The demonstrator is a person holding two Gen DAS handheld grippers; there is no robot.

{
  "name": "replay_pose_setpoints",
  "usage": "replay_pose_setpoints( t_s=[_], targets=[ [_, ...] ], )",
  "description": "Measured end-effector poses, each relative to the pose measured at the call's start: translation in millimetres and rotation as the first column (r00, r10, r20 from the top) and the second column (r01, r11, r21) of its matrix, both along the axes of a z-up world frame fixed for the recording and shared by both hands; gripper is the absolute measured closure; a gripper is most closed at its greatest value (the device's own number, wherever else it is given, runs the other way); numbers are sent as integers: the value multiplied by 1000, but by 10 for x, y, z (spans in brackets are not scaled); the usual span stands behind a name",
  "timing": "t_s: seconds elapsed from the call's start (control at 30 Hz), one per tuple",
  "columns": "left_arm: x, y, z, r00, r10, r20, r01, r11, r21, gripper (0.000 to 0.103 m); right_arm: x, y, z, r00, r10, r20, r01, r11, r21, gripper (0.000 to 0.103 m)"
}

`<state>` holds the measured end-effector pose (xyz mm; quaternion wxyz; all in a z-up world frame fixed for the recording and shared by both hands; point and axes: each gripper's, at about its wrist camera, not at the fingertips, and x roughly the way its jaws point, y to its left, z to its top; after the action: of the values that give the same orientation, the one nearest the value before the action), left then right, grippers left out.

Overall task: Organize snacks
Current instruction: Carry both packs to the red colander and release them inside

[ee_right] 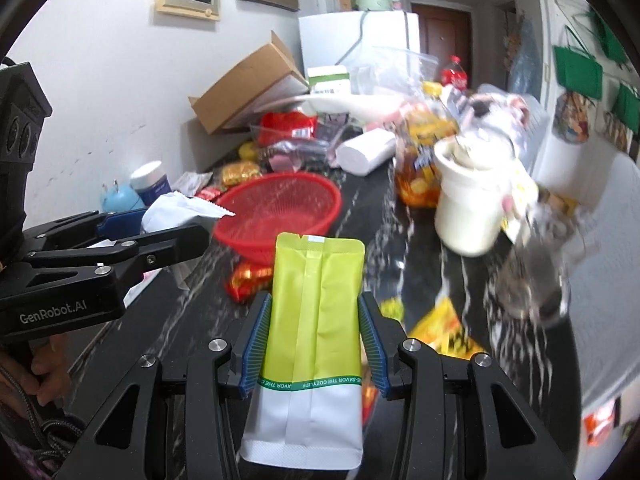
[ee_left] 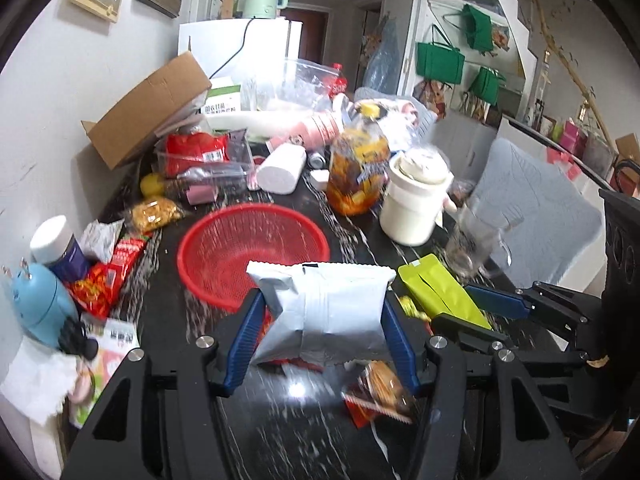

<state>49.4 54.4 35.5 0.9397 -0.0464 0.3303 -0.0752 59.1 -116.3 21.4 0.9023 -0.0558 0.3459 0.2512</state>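
Note:
My left gripper (ee_left: 322, 308) is shut on a silver-white snack bag (ee_left: 324, 312), held above the dark marbled table just in front of a red mesh basket (ee_left: 256, 248). My right gripper (ee_right: 314, 320) is shut on a lime-green and white pouch (ee_right: 314, 320), also lifted off the table. In the left wrist view the green pouch (ee_left: 442, 292) and the right gripper (ee_left: 468, 304) appear at the right. In the right wrist view the left gripper (ee_right: 180, 224) with the silver bag (ee_right: 176, 210) sits at the left, beside the red basket (ee_right: 280, 208).
Loose snack packets lie on the table: red ones (ee_left: 108, 276), an orange one (ee_left: 380, 396), yellow ones (ee_right: 444, 328). A white jar (ee_left: 416, 200), a pickle jar (ee_left: 358, 172), a glass mug (ee_left: 472, 240), a cardboard box (ee_left: 152, 108) and a blue kettle-shaped object (ee_left: 40, 308) crowd the edges.

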Motion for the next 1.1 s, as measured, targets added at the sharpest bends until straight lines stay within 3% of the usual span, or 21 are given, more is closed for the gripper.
replay_pose_setpoints(
  t_s=[0.23,0.57,1.1],
  targets=[
    [437,245,40,1000,22,-1,-22,999,-46,45,460,225,162,998,59,31,-59,998,11,60],
    [927,541,18,995,104,13,-104,994,22,45,1099,615,226,988,142,64,-142,990,-10,59],
    [1375,796,-345,972,196,-132,-188,979,74,45,1619,943,54,984,180,13,-179,983,-37,55]
  ],
)
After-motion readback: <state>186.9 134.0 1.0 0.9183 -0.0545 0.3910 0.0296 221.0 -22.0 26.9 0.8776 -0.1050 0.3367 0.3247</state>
